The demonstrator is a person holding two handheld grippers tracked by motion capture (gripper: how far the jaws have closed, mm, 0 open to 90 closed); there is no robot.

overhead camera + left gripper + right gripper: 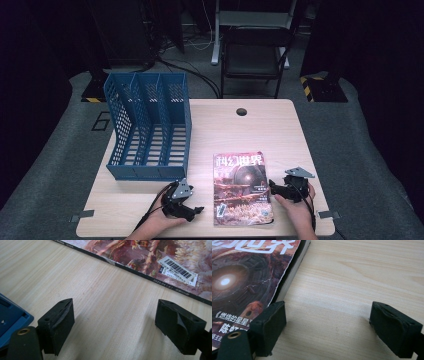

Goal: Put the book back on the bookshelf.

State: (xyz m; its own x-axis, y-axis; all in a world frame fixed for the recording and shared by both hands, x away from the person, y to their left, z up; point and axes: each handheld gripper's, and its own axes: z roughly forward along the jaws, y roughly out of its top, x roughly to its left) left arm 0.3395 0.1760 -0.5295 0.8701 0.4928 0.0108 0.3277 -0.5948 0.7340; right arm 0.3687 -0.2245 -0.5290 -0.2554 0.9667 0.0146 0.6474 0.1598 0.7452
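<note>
Two grippers flank the magazine [243, 189], which lies flat at lower centre of the high view. My left gripper [186, 206] and right gripper [278, 190] both stand wide, holding nothing. The blue file rack [148, 127], upper left, is empty; lifting and filing remain.

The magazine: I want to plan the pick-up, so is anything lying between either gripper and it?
Nothing visible. The magazine lies flat on the table, with bare wood between it and the left gripper, whose jaws are open. The right gripper, also open, sits at its other edge. The blue file rack stands off to the side.
</note>
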